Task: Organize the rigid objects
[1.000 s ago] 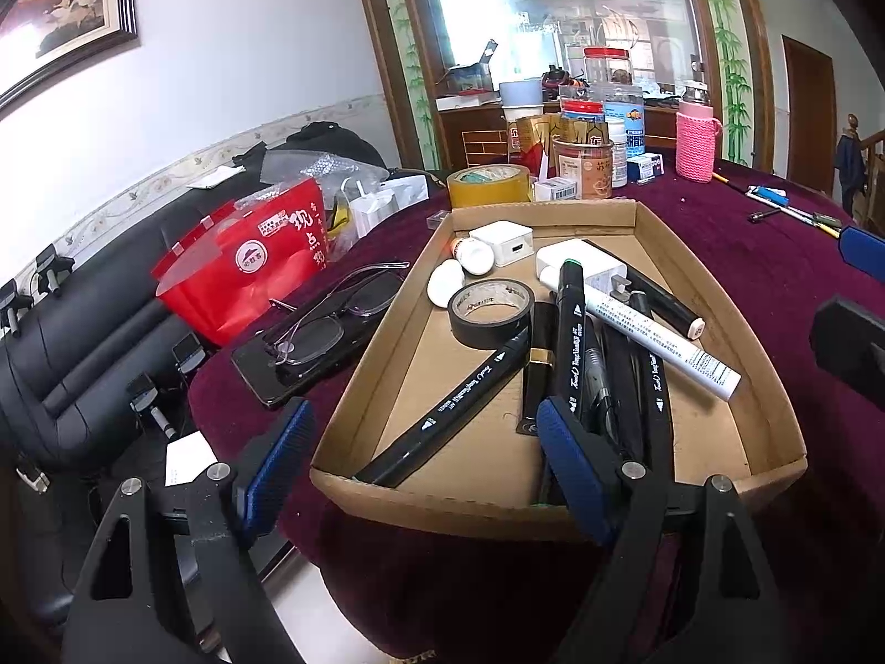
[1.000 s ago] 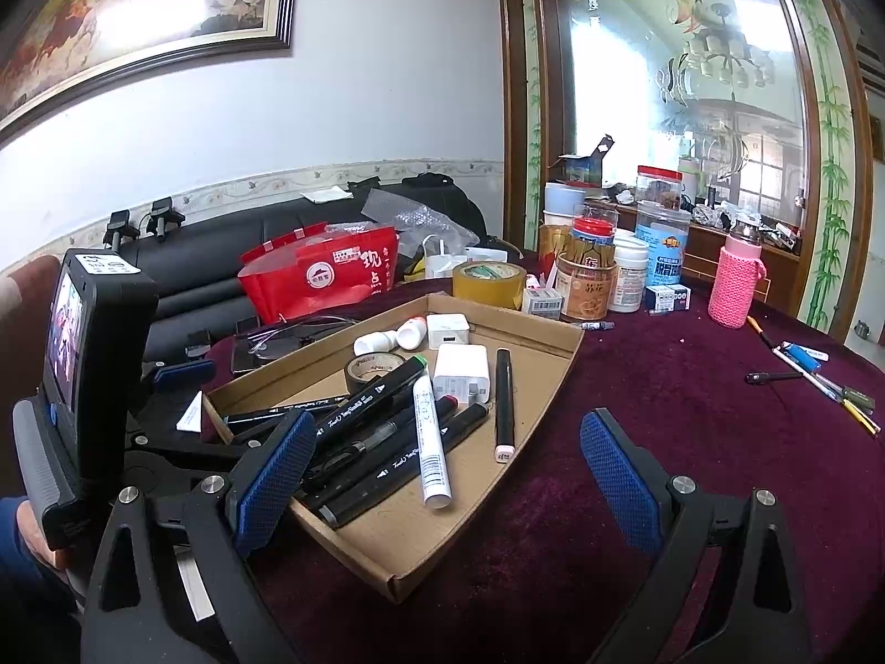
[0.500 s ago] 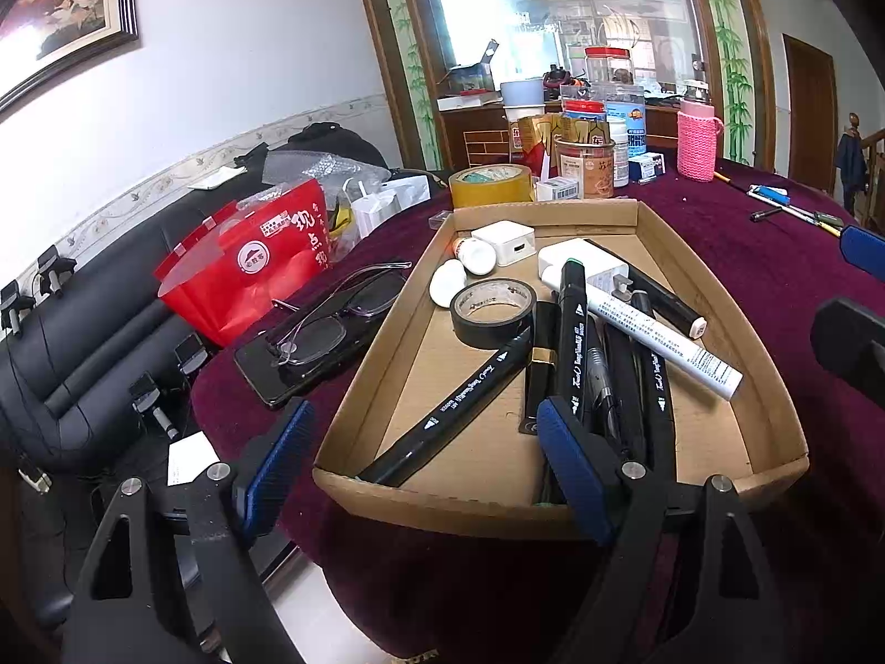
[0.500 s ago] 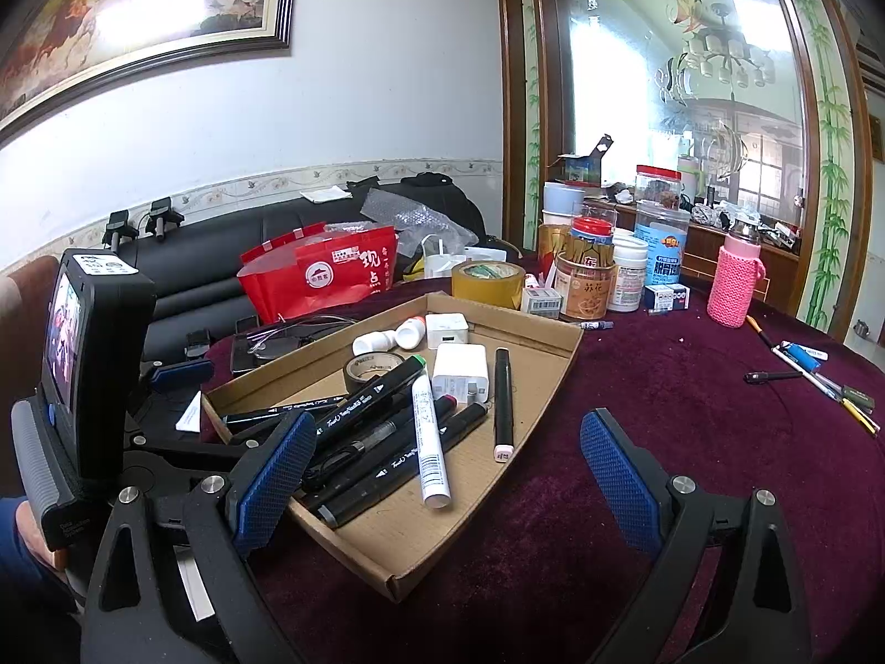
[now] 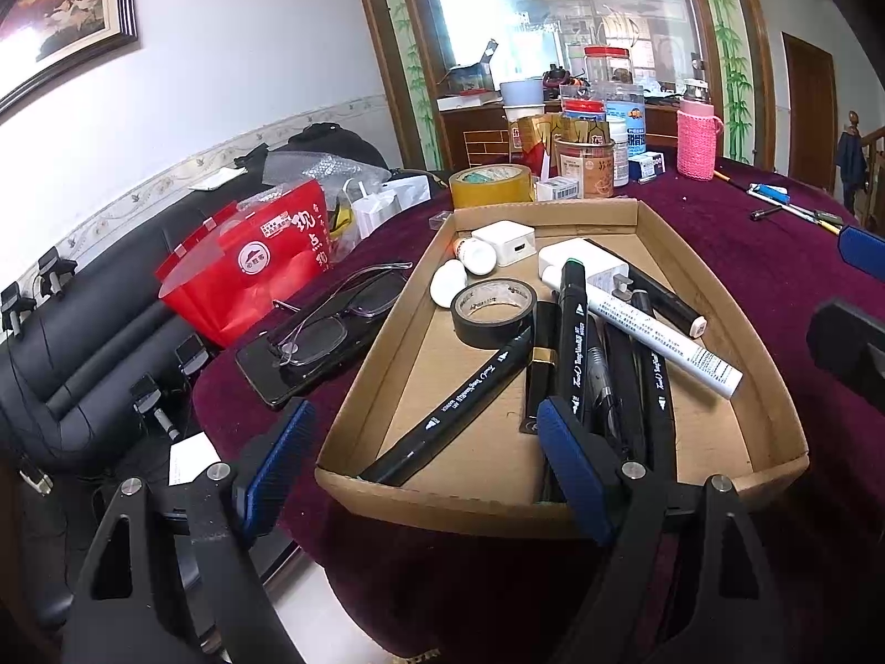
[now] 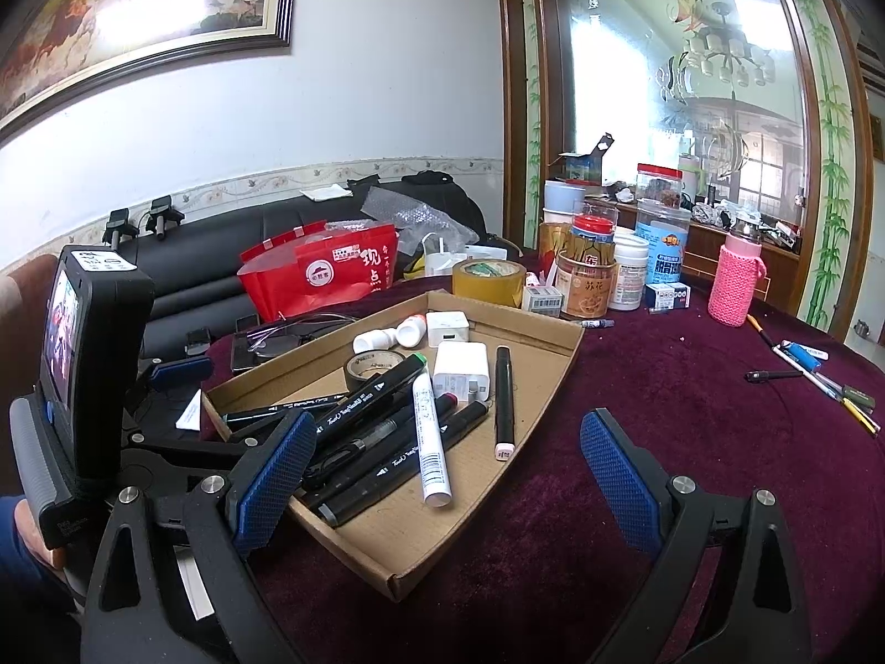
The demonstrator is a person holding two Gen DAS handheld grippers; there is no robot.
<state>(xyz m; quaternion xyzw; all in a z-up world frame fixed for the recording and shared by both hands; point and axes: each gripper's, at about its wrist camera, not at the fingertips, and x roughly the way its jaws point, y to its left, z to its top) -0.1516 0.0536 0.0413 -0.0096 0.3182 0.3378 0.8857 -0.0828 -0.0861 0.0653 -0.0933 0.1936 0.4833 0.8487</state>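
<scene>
A shallow cardboard tray (image 5: pixel 774 404) (image 6: pixel 531 387) on the maroon tablecloth holds several black markers (image 5: pixel 470 398) (image 6: pixel 365 404), a white tube (image 5: pixel 658 337) (image 6: pixel 428 442), a black tape roll (image 5: pixel 492 312) (image 6: pixel 370 365), white chargers (image 5: pixel 506 243) (image 6: pixel 462 371) and small white bottles (image 5: pixel 478 254) (image 6: pixel 406 329). My left gripper (image 5: pixel 426 465) hangs open over the tray's near edge, nothing between its blue pads. My right gripper (image 6: pixel 442 484) is open above the tray's near corner, empty too. The left gripper's body (image 6: pixel 83 365) shows at the left of the right wrist view.
Glasses on a phone (image 5: pixel 321 332), a red bag (image 5: pixel 249 265) and yellow tape (image 5: pixel 489 185) lie left of and behind the tray. Jars and a pink-sleeved bottle (image 6: pixel 738 285) stand at the back. Pens (image 6: pixel 818 382) lie far right. A black sofa (image 5: pixel 72 332) sits beyond the table's left edge.
</scene>
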